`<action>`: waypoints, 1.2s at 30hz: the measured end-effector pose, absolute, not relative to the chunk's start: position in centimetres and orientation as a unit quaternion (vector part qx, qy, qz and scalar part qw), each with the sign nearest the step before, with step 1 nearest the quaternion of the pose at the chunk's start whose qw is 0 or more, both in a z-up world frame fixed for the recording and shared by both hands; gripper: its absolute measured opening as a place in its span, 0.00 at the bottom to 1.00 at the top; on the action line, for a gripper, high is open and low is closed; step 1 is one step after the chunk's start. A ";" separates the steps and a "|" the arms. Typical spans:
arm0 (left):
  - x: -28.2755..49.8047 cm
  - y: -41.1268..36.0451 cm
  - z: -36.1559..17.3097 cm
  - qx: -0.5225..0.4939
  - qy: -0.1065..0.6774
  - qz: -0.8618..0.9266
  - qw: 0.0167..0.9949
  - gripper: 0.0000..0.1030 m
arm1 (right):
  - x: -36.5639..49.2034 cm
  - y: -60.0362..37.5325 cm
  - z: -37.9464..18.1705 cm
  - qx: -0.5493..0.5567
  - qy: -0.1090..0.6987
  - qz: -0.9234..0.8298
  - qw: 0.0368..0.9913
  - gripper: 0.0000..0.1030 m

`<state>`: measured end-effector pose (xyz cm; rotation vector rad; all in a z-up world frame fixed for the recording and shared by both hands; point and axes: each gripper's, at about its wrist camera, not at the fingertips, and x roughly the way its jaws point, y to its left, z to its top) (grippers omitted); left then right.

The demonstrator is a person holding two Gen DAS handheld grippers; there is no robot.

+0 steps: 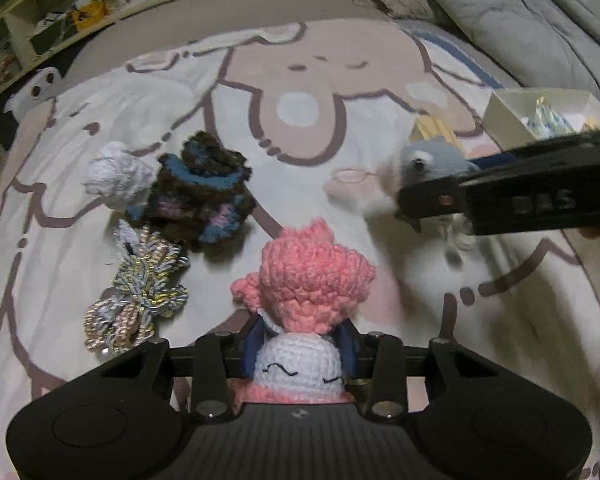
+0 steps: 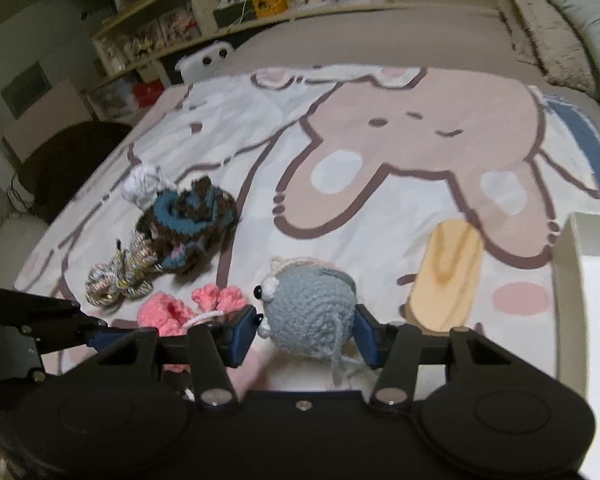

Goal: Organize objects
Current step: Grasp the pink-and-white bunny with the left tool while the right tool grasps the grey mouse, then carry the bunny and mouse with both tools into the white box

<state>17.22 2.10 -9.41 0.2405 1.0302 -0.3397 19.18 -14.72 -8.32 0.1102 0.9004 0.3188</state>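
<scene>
Two crochet dolls (image 1: pixel 304 280) (image 2: pixel 312 308), one white box (image 1: pixel 536 108)

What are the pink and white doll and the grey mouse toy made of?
Pink and white doll: crocheted yarn, soft and matte; its looped stitches show. Grey mouse toy: also crocheted yarn, with ringed stitch rows and a loose yarn tail; its shiny black eye looks like plastic.

Cartoon-print bed blanket (image 2: pixel 380 128) — brown-blue crochet piece (image 2: pixel 192 220), braided cord bundle (image 2: pixel 120 280), wooden block (image 2: pixel 448 276), white box (image 2: pixel 568 300)

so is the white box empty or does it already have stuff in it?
Not empty. The white box is open-topped, and the left wrist view shows small pale wrapped items inside; what they are cannot be told.
</scene>
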 end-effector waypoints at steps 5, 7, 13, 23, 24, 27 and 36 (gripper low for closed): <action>16.2 2.6 -7.6 0.075 0.470 -0.148 0.867 0.39 | 17.5 -16.2 -6.1 0.067 0.410 0.147 0.898 0.51; 15.7 2.7 -6.8 0.068 0.462 -0.144 0.872 0.39 | 16.8 -16.8 -5.4 0.071 0.402 0.144 0.901 0.51; 14.4 2.9 -5.2 0.034 0.446 -0.133 0.885 0.39 | 14.6 -18.9 -3.2 0.087 0.381 0.132 0.911 0.51; 12.3 1.6 -2.9 0.018 0.422 -0.131 0.897 0.39 | 11.4 -22.5 -0.9 0.100 0.363 0.115 0.919 0.51; 12.3 1.4 -2.7 0.014 0.421 -0.133 0.897 0.39 | 11.1 -22.9 -0.7 0.101 0.362 0.114 0.920 0.51; 12.1 0.3 -2.1 0.013 0.418 -0.138 0.898 0.39 | 10.2 -24.4 -0.1 0.101 0.357 0.110 0.922 0.51; 11.9 -5.9 0.4 0.008 0.394 -0.186 0.900 0.39 | 8.1 -30.1 1.7 0.113 0.338 0.081 0.931 0.51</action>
